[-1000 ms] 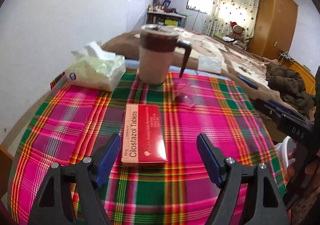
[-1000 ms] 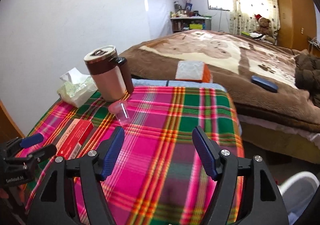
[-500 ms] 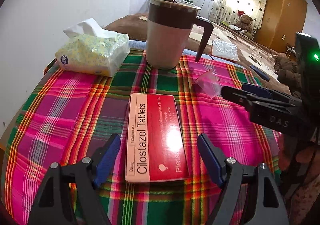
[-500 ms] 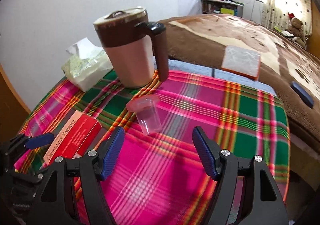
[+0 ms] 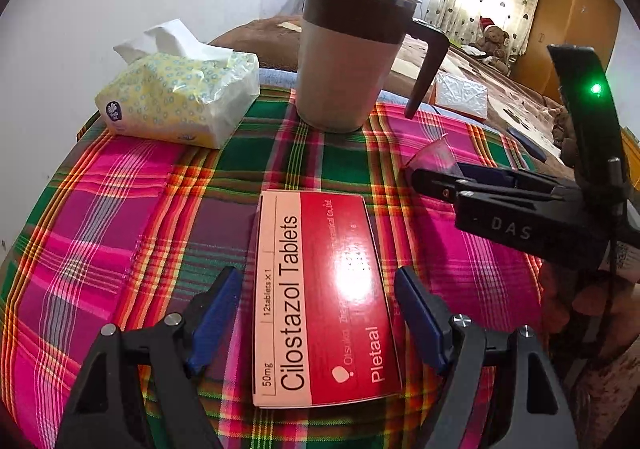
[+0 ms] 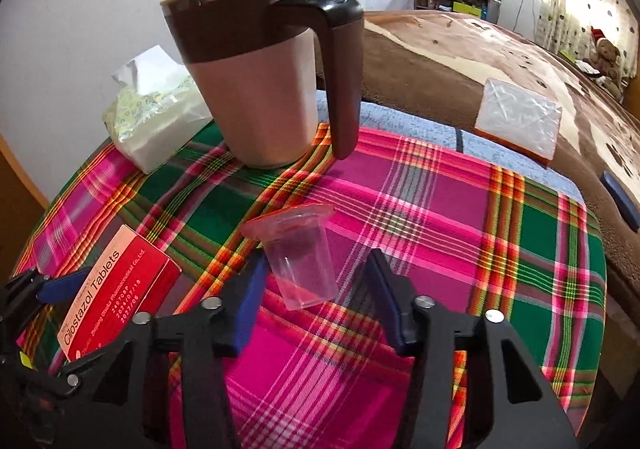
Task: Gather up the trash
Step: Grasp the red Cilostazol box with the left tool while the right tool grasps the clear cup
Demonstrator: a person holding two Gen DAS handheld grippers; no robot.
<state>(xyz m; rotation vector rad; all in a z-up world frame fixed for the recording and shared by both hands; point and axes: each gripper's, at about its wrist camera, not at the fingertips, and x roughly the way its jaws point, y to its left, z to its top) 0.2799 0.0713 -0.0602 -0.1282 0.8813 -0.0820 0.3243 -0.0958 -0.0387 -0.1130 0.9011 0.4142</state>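
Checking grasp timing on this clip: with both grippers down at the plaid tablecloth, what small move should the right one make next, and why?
Probably finish closing on the clear plastic cup. It lies tipped on the tablecloth between the right gripper fingers, which have just been closing but do not yet press on it. The left gripper stands open around the Cilostazol tablet box.

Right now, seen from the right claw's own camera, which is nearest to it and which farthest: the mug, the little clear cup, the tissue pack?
1. Clear cup, lying between the right claw fingers.
2. Mug, upright behind it.
3. Tissue pack, far left, partly behind the mug.
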